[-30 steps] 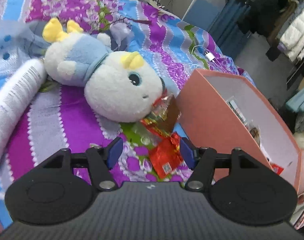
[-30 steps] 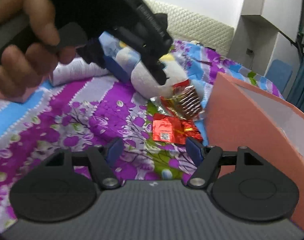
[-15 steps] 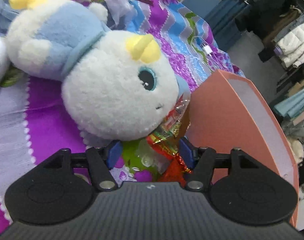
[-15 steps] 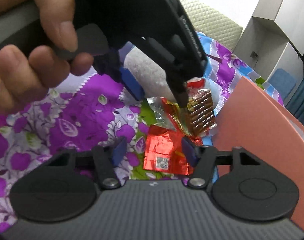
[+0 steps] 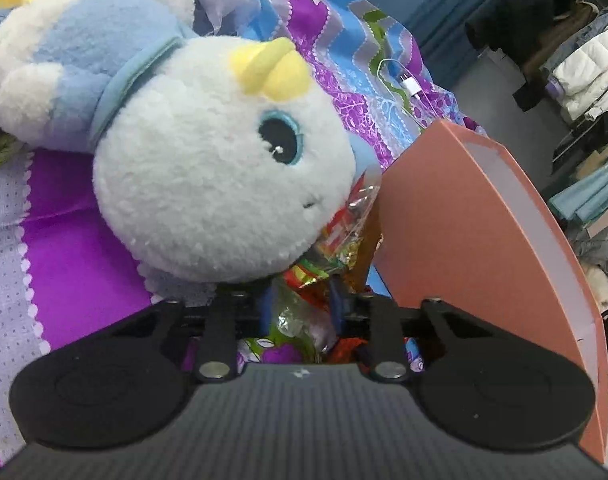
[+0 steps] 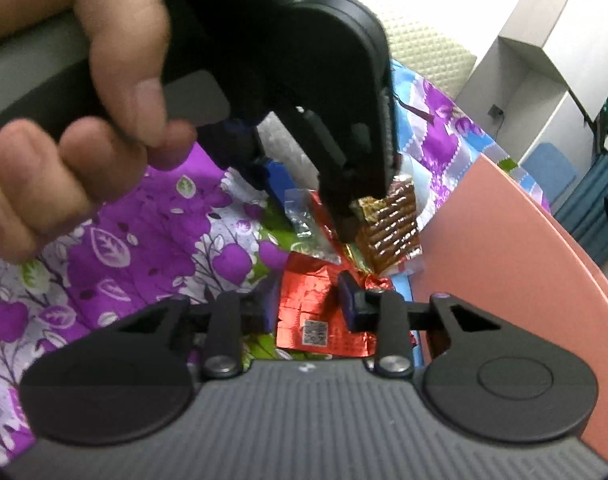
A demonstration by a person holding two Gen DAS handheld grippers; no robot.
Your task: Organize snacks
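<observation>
Snacks lie wedged between plush and box, so both grippers' fingers, left and right, straddle wrappers, narrowed, grip unconfirmed.

little heap of snacks on the bed: flat red foil packet up front, brown ridged bar in clear wrap leaning beside the salmon box.

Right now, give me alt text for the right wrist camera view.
The left gripper, gripped by a hand, reaches into snack wrappers beside a brown ridged snack pack on a purple floral bedspread. Below, the right gripper straddles a red foil packet beside a pink box.
</observation>
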